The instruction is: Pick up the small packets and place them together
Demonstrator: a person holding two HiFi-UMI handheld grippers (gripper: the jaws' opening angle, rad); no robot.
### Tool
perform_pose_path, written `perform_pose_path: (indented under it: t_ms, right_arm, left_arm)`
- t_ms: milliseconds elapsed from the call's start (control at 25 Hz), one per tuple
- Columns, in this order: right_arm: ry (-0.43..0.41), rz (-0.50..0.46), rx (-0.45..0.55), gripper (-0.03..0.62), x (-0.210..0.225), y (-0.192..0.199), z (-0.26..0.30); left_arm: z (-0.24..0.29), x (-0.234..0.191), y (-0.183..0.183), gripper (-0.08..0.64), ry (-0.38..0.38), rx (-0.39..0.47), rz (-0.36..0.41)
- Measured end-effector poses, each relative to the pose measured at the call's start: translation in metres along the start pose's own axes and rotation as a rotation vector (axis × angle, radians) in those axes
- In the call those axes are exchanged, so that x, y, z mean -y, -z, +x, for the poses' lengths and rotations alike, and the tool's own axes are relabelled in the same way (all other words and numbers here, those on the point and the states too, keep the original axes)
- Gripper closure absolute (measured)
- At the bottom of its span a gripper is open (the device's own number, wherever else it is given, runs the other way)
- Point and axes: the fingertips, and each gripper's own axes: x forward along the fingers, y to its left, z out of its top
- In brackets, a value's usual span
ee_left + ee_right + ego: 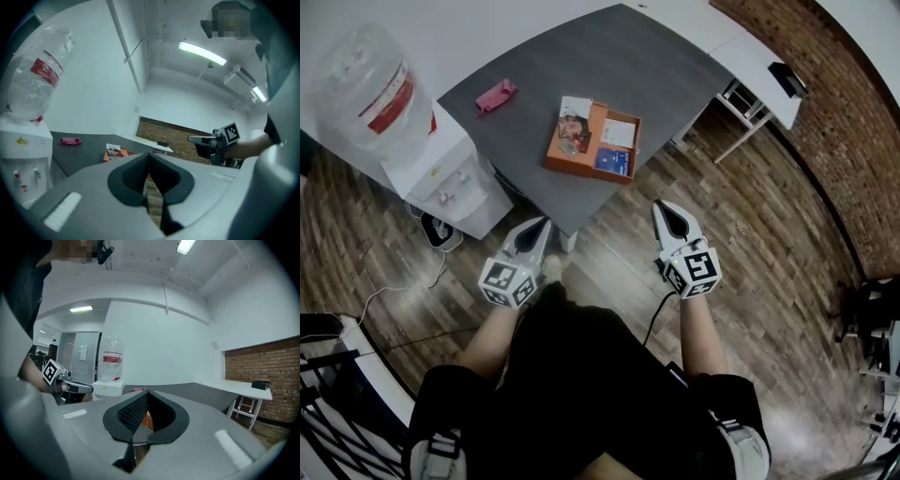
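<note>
An orange tray [592, 141] on the dark grey table [628, 66] holds several small packets: a blue one [612, 161], a white one [619, 133] and printed reddish ones [574, 127]. A pink packet [495, 96] lies apart at the table's far left. My left gripper [545, 223] and right gripper [662, 207] hover off the table's near corner, over the floor, both shut and empty. The left gripper view shows shut jaws [149, 157], the tray [115, 153] beyond and the right gripper [192, 138]. In the right gripper view the jaws [147, 393] are shut too.
A white water dispenser [422, 159] with a clear bottle [366, 84] stands left of the table, close to my left gripper. A white desk [741, 56] adjoins the table at the far right. Wooden floor lies underfoot, with a brick wall [825, 94] at the right.
</note>
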Motion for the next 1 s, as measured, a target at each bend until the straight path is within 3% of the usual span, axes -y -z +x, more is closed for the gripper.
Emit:
perform_pose_path:
  t_ms: [320,760,1000]
  right_arm:
    - [-0.053,-0.013,0.057,0.589,-0.045,-0.003,-0.025]
    - [0.081,0.066,0.148,0.589,-0.065,-0.030,-0.053]
    - [0.117,0.098,0.131,0.591,-0.085,-0.020,-0.051]
  left_arm:
    - [-0.064,0.013,0.004,0.560,-0.075,0.012,0.035]
    - [-0.078,-0.003,-0.059,0.560,-0.023,0.087,0.123]
    - [-0.094,-0.023,-0.058,0.560,-0.010,0.069,0.112]
